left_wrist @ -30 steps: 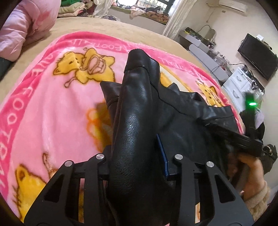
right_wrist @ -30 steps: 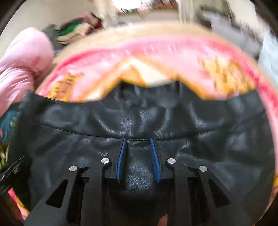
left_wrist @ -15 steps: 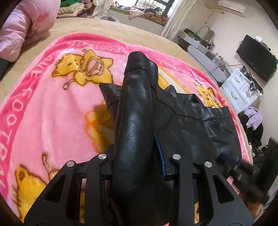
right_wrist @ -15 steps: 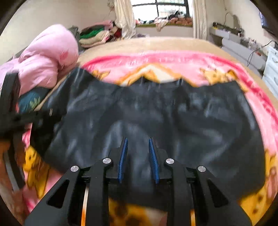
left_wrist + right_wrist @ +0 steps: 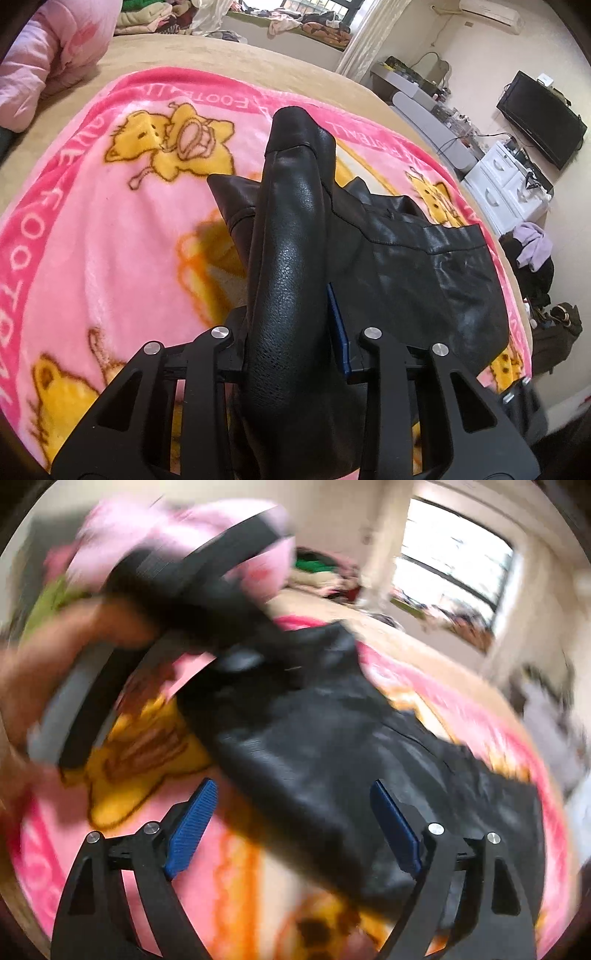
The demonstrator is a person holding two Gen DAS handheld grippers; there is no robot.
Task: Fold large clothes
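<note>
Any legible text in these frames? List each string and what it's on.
"FOOTBALL", white letters, partly hidden by the black leather garment: far pink border of the blanket.
"FOOT...", running on towards the frame edge: the blanket's left border.
"...AVE" or "...OVE", first letters unclear: upper-left corner of that border.
TV, air conditioner: any marks too small to read.
Right wrist view: motion-blurred, nothing legible.

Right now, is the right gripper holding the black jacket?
No, the right gripper stands wide open with its blue pads apart, nothing pinched, above the jacket.
</note>
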